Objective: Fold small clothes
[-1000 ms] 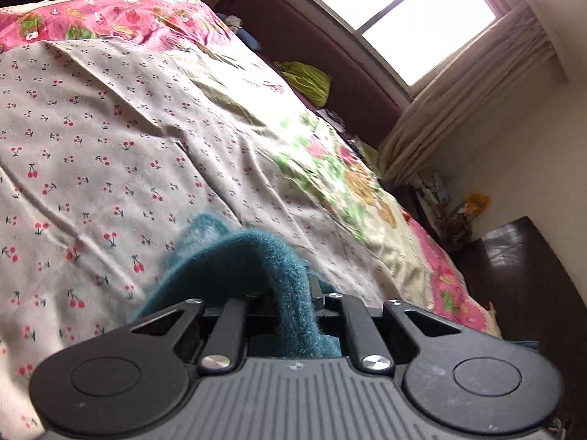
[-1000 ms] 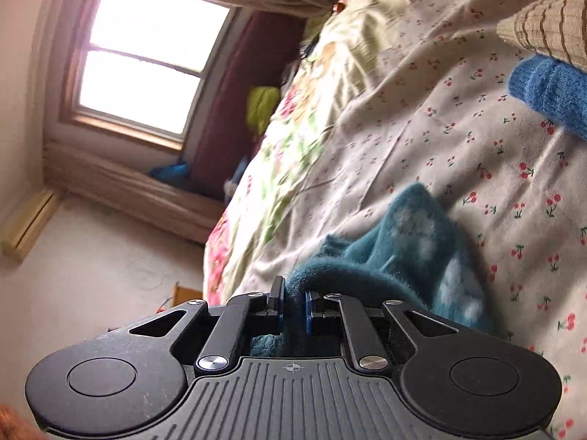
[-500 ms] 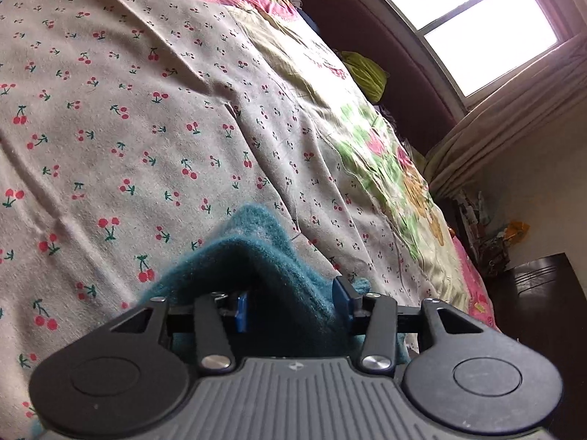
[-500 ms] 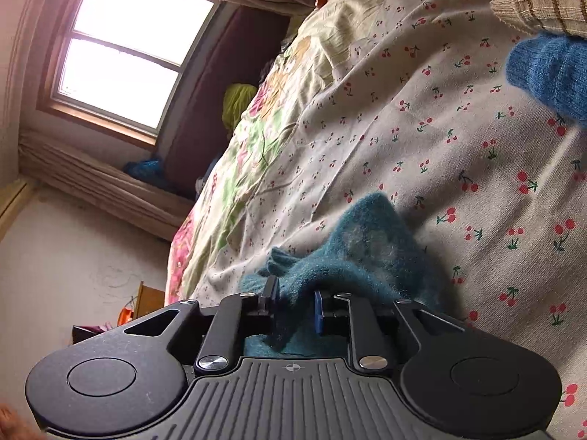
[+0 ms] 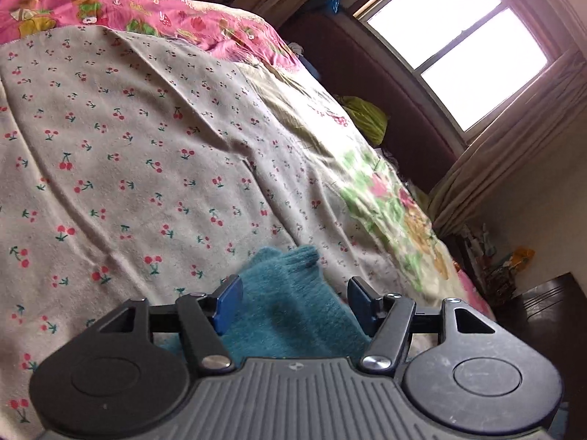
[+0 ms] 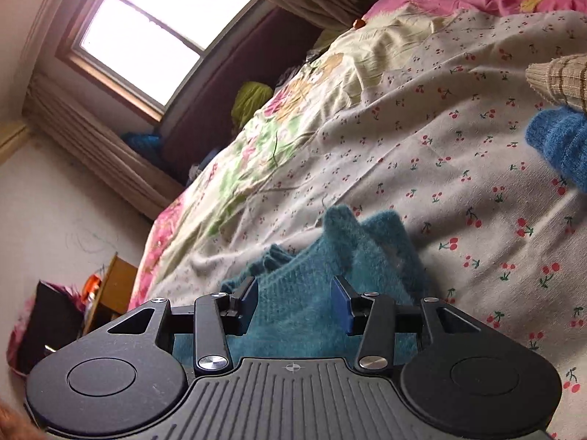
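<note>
A small teal knitted garment [image 5: 290, 311] lies on the cherry-print sheet [image 5: 128, 168] of the bed. My left gripper [image 5: 293, 306] is open, its blue pads on either side of the teal knit, just above it. In the right wrist view the same teal garment [image 6: 323, 275] lies bunched with raised corners, and my right gripper [image 6: 295, 302] is open over it, holding nothing. Whether the pads touch the cloth I cannot tell.
A bright blue knitted piece [image 6: 557, 146] and a beige striped knit [image 6: 561, 80] lie at the right on the sheet. A floral quilt [image 5: 385, 201] covers the bed's far side, towards the dark headboard [image 5: 385, 73] and window [image 5: 458, 44]. A dark cabinet [image 5: 543, 300] stands beside the bed.
Both grippers were shut on the teal garment a second ago. They have opened and let it go, and it now rests on the sheet.
</note>
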